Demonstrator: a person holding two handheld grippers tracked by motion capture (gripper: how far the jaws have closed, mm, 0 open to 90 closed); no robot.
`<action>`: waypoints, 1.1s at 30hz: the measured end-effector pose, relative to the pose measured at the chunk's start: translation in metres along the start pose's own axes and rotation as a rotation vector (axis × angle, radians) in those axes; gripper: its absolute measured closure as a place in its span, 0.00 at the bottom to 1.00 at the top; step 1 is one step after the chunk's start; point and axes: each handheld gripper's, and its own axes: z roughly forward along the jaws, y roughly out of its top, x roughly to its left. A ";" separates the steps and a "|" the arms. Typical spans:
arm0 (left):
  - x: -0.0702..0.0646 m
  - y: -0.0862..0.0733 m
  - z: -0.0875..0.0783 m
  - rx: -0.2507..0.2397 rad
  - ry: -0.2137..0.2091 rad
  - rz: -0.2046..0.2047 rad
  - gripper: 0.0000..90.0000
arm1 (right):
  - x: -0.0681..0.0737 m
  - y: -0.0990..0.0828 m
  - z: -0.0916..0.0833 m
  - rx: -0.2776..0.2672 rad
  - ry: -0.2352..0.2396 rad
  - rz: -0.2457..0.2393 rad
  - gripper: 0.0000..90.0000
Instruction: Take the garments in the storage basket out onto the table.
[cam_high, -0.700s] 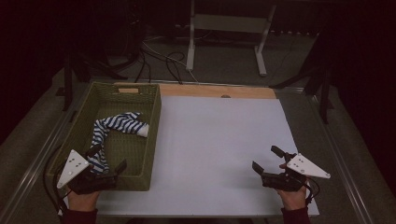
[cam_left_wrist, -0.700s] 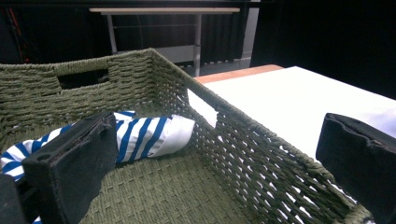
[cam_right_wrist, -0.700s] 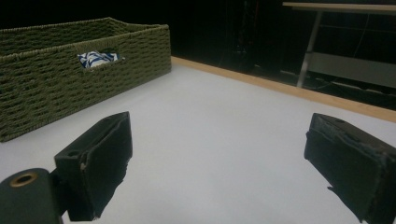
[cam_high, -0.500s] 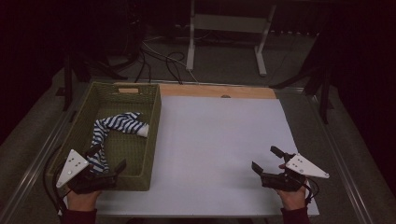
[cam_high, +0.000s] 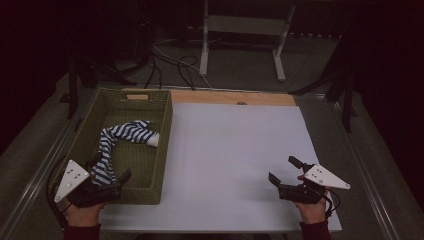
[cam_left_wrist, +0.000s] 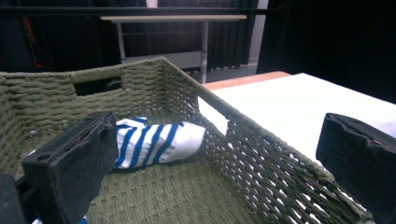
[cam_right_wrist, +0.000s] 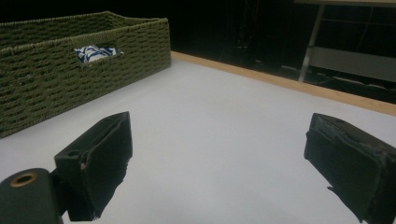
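Nothing moved; white table (cam_high: 225, 150), dark room.

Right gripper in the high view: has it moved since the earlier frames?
No. The right gripper keeps its place near the white mat's front right corner.

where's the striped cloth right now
The striped cloth lies inside the green woven basket at the table's left in the high view, just ahead of the open left hand-held gripper, which isn't holding it.

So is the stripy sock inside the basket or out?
Inside: the stripy sock lies on the floor of the green basket, below its rim.
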 end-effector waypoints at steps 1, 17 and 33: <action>0.001 0.002 -0.001 0.015 0.005 -0.009 0.00 | 0.000 0.000 0.001 0.003 0.001 -0.003 0.08; 0.005 0.019 0.001 0.047 0.033 -0.025 0.00 | 0.000 -0.001 0.005 0.016 0.024 -0.009 0.08; 0.021 0.036 0.011 0.081 0.050 -0.029 0.00 | 0.007 -0.008 0.009 0.014 0.016 -0.011 0.08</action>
